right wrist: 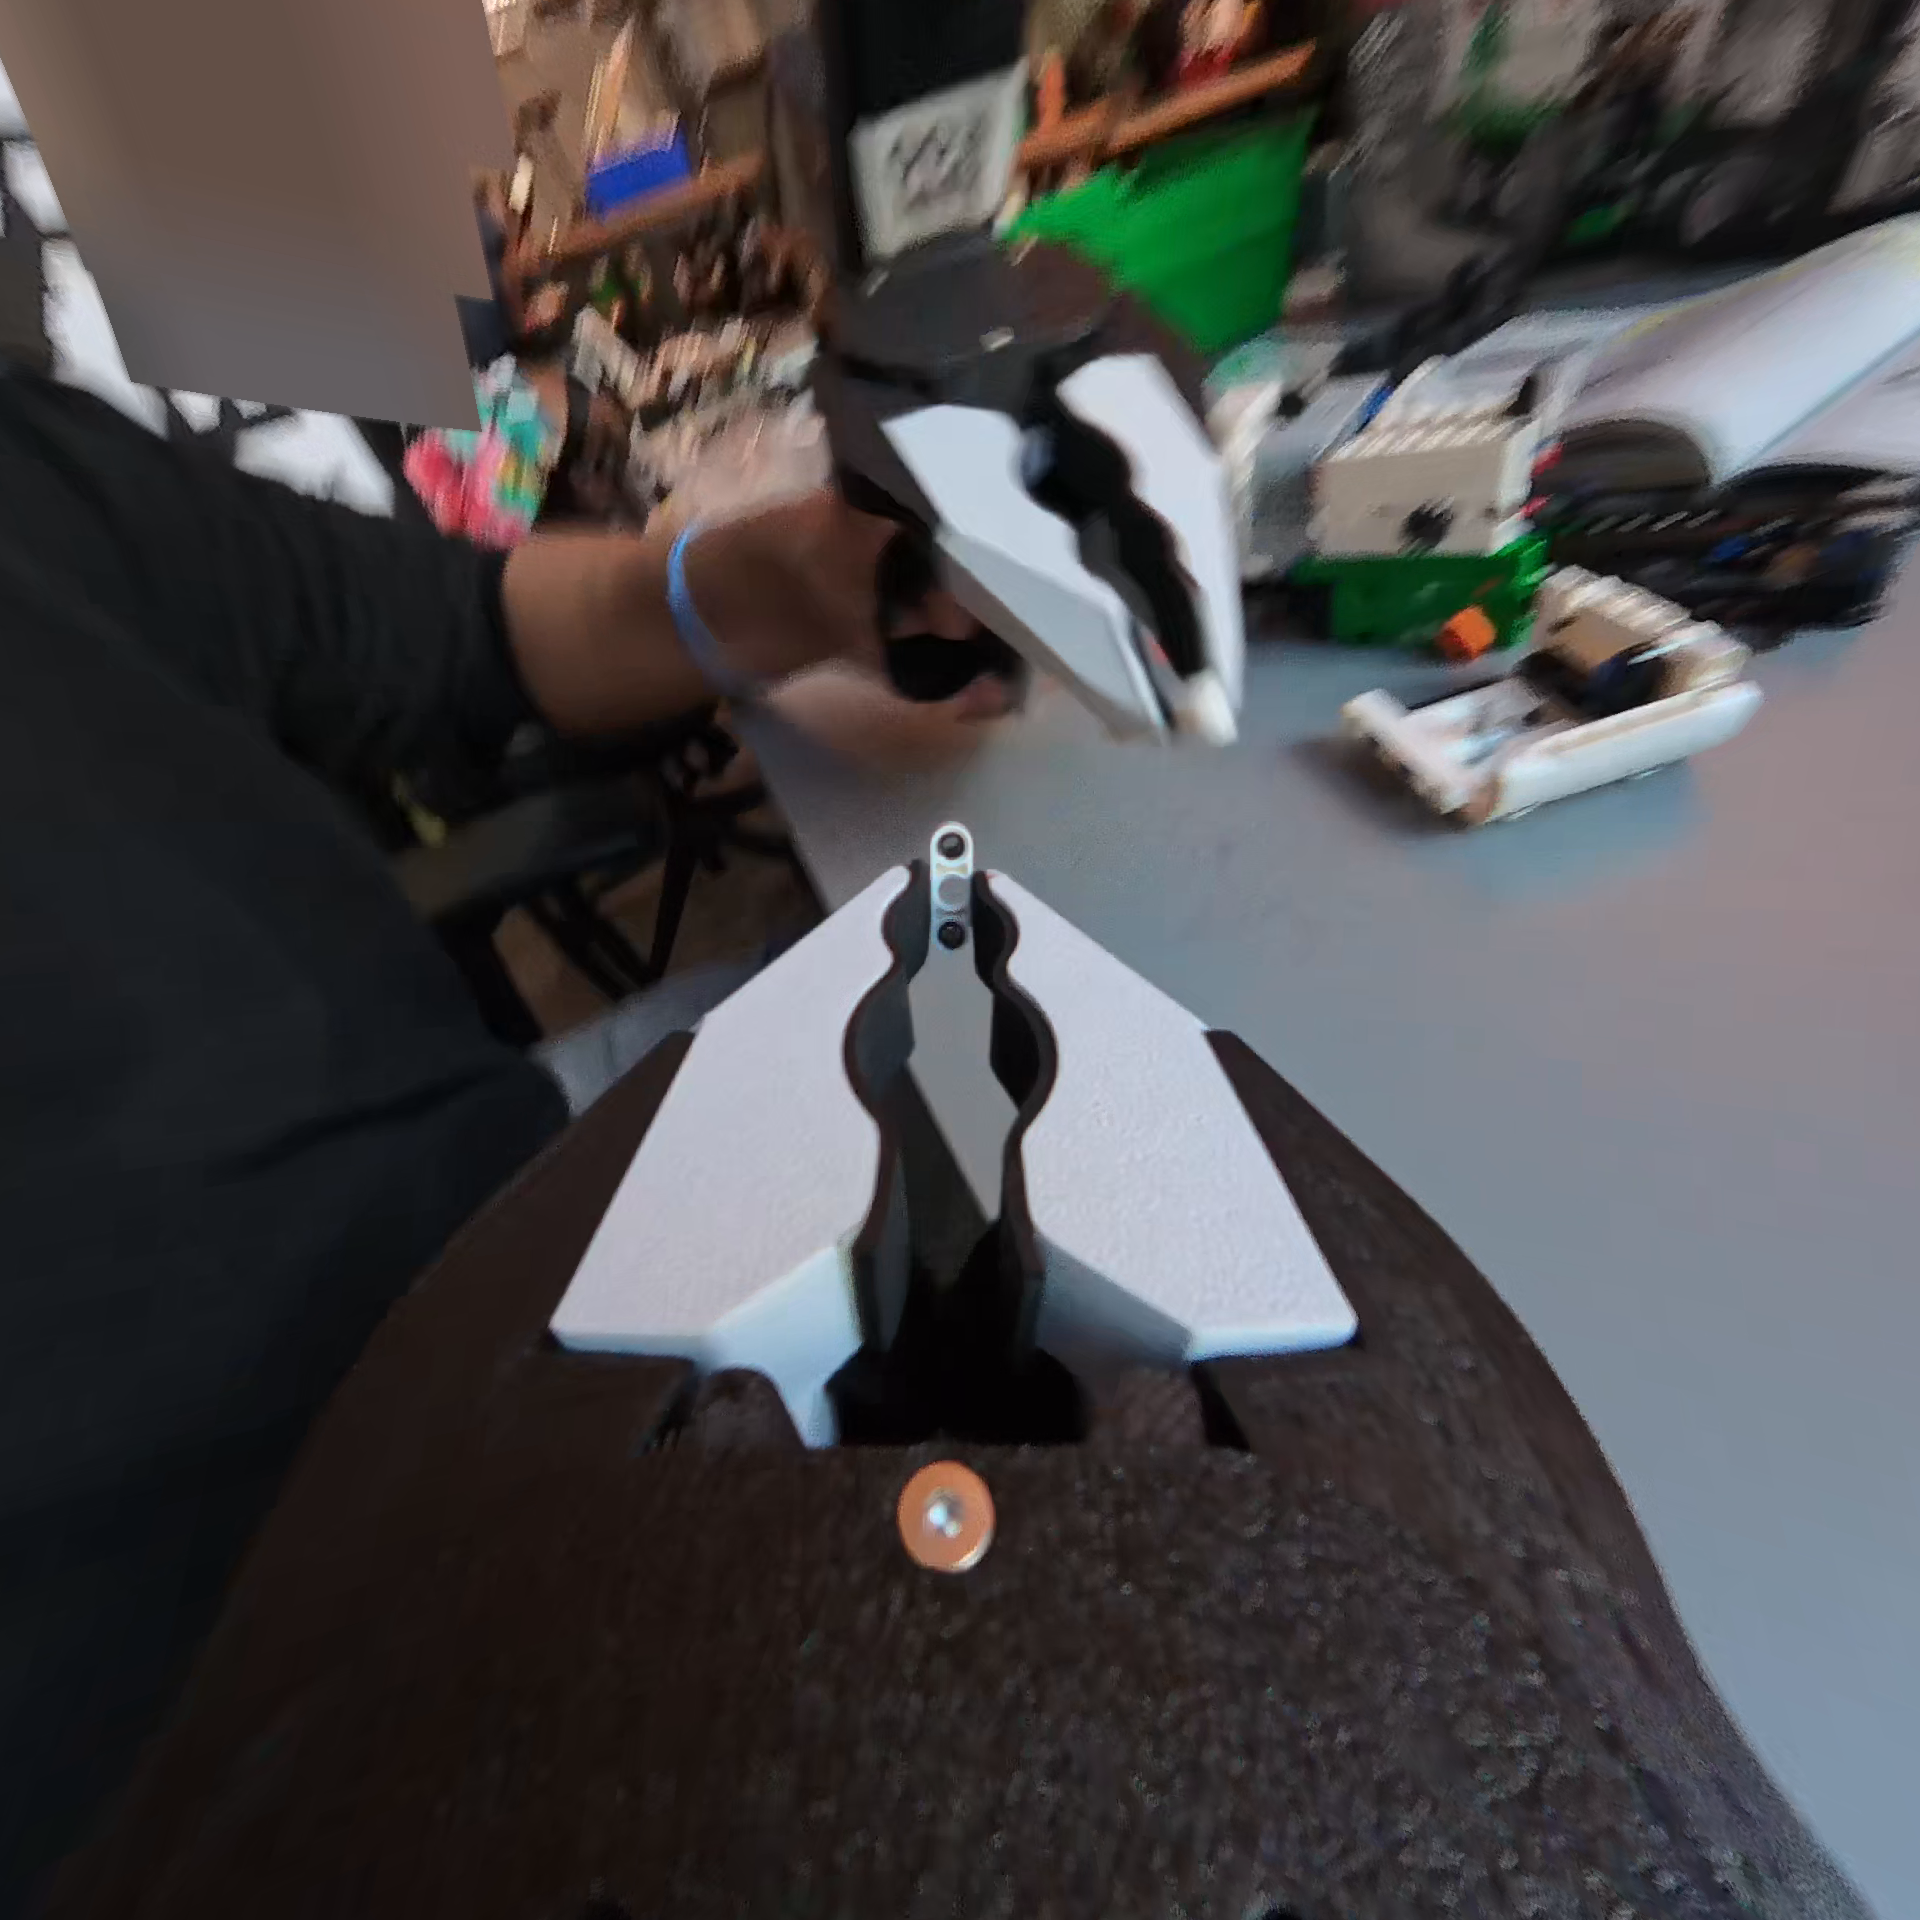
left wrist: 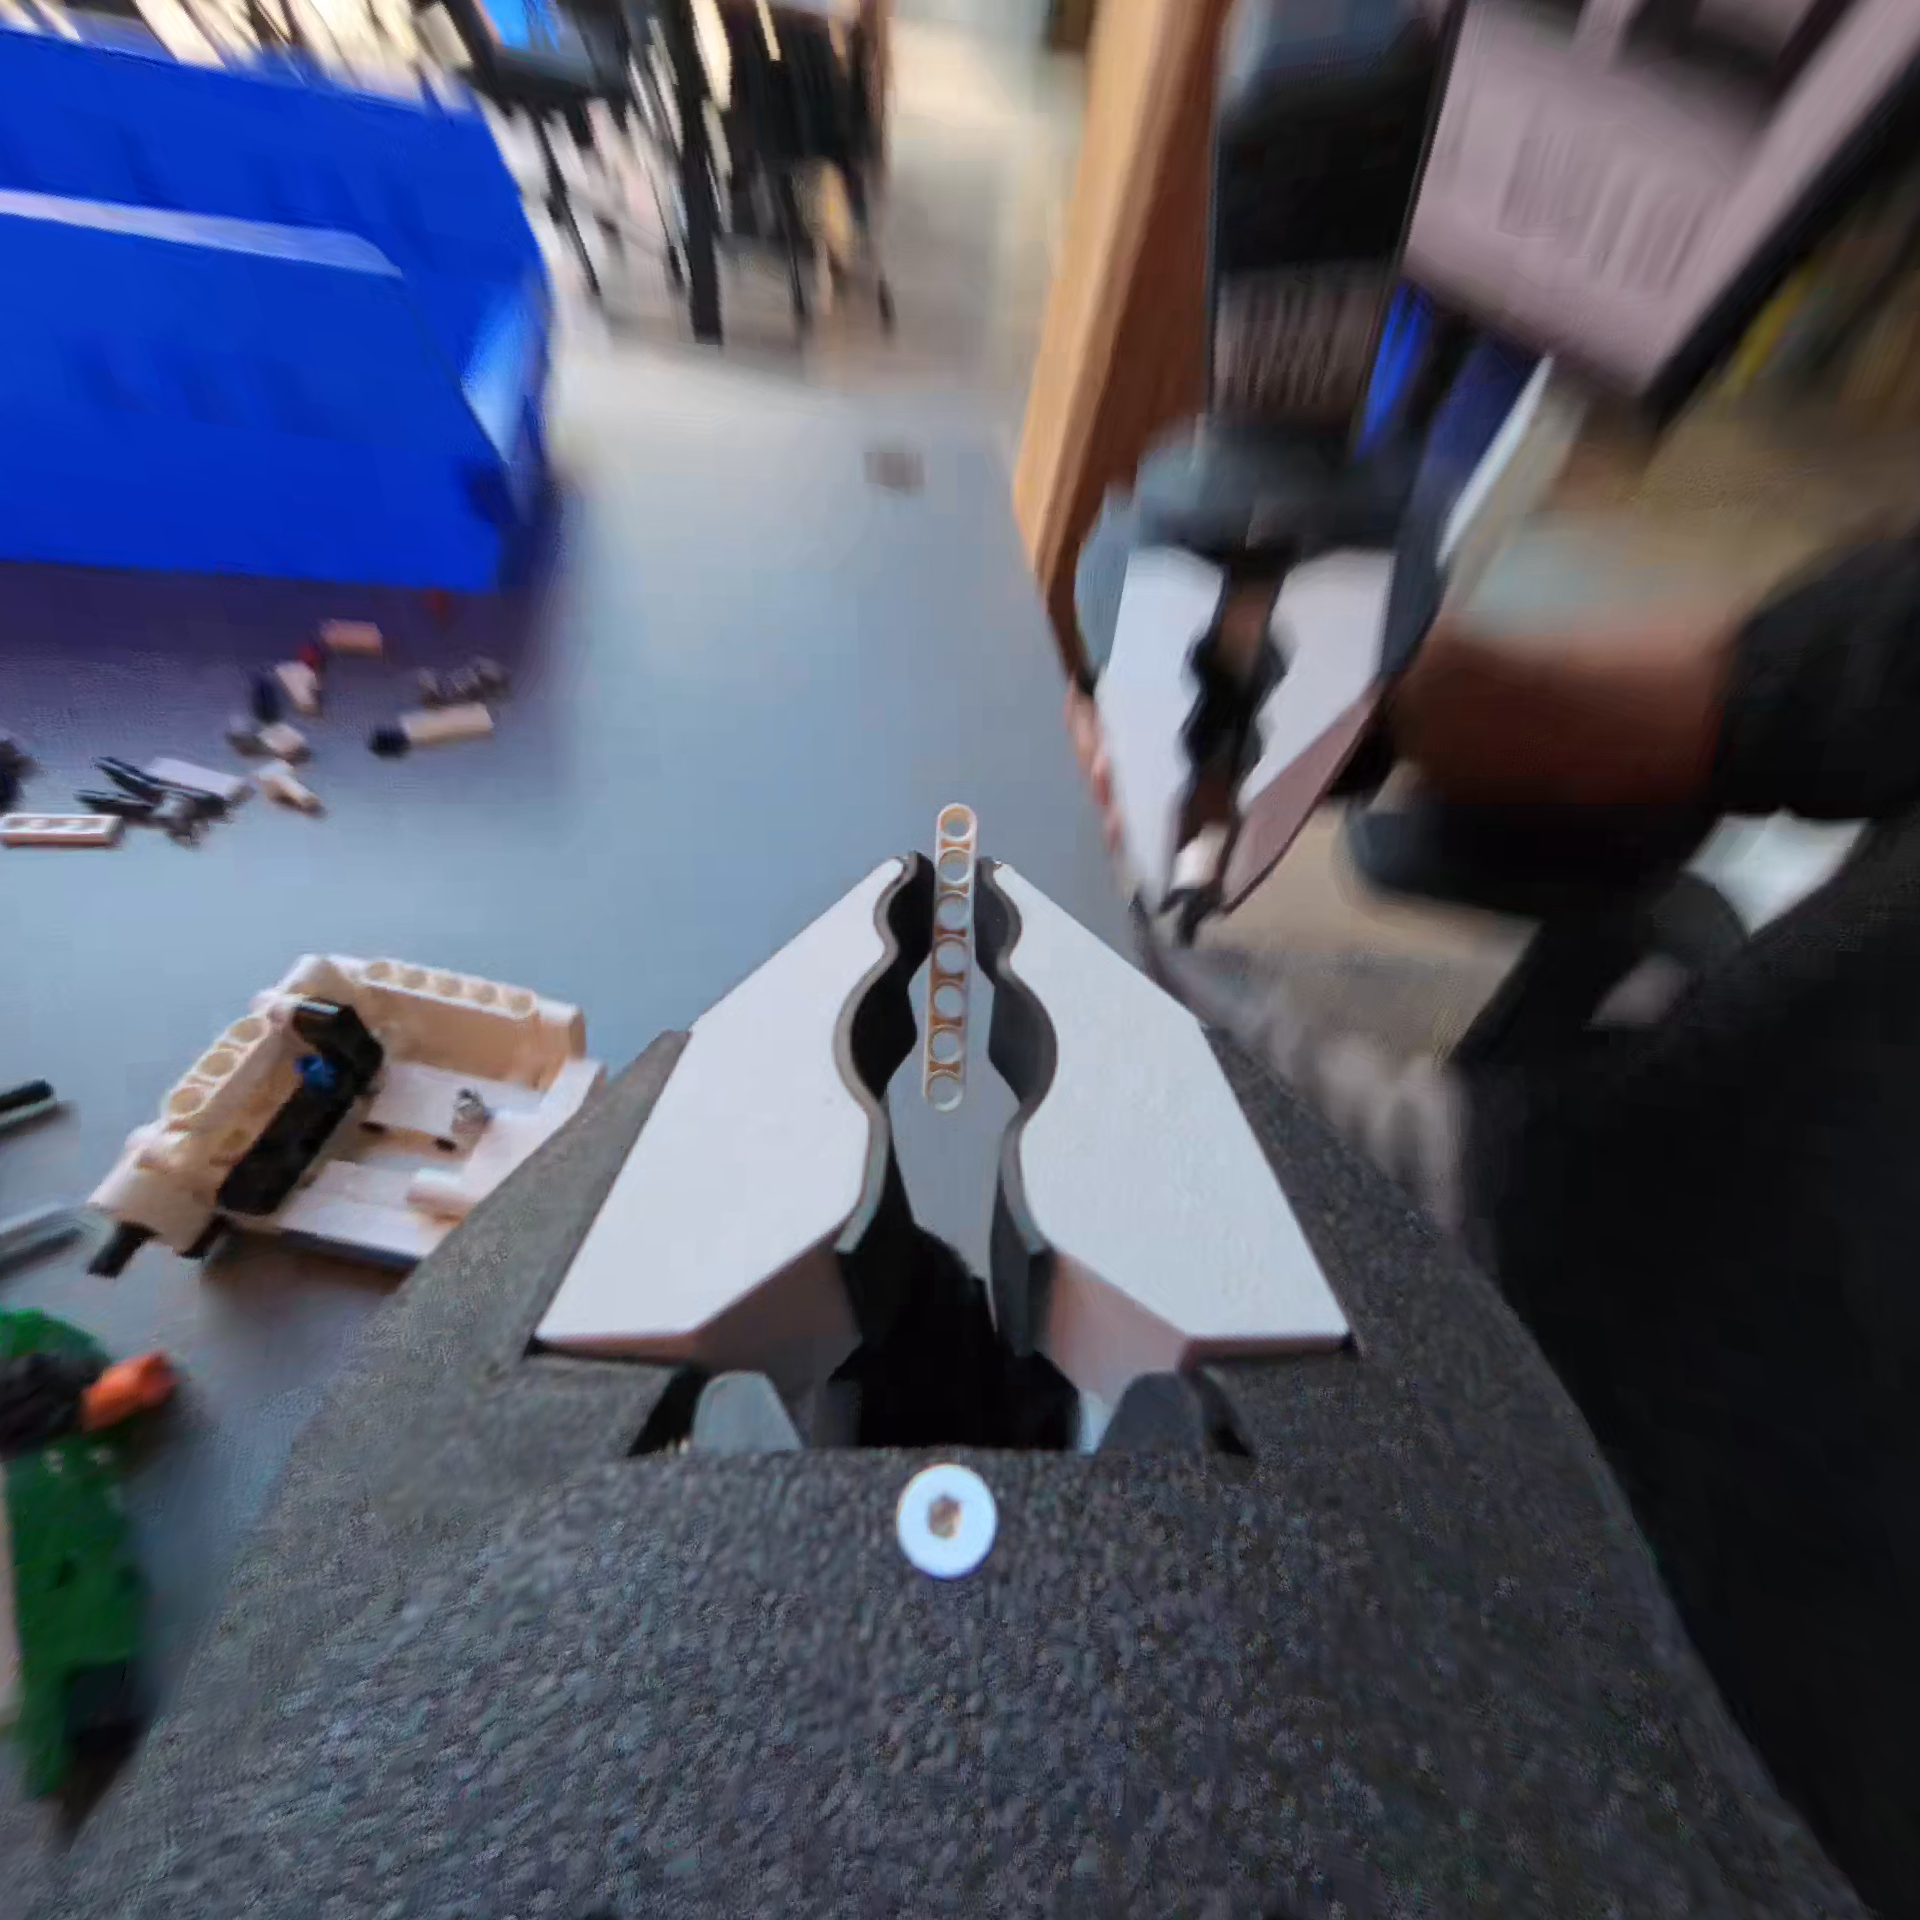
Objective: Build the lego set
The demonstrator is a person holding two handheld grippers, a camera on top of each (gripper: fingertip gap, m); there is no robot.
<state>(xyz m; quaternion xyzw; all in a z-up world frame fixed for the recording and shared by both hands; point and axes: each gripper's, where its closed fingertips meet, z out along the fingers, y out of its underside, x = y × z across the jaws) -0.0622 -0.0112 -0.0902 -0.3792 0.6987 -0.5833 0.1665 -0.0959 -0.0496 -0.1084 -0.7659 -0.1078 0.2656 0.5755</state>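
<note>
**Mating two held beams in the air above the bench**

Holding a long white beam [left wrist: 954,961], the left gripper [left wrist: 951,868] is closed on it near the fingertips; the beam runs along the slot between the fingers, its top hole clear past the tips. The right gripper [right wrist: 952,878] is clamped on a short beam [right wrist: 951,883], a small white piece with dark pins in two of its holes, one end standing proud of the tips. Both pieces are off the bench, well apart, each gripper visible in the other's view.

The white chassis [left wrist: 343,1101], a part-built assembly with a black block on it, rests on the grey bench [left wrist: 727,675] toward its left side as the left wrist view shows it, touched by neither gripper. Loose parts [left wrist: 260,727] lie scattered beyond it near a blue box [left wrist: 239,312]. A green assembly [left wrist: 62,1507] sits at the near left edge.

Judgement: the step in hand appears to be joining the short beam to the long one. Both views are motion-blurred, so exact alignment cannot be told. To do it well:
- bring the pins square to the exposed holes;
- press along the pin axis, not across it;
- keep both grips firm, since the long beam is held by its thin faces and may pivot.
</note>
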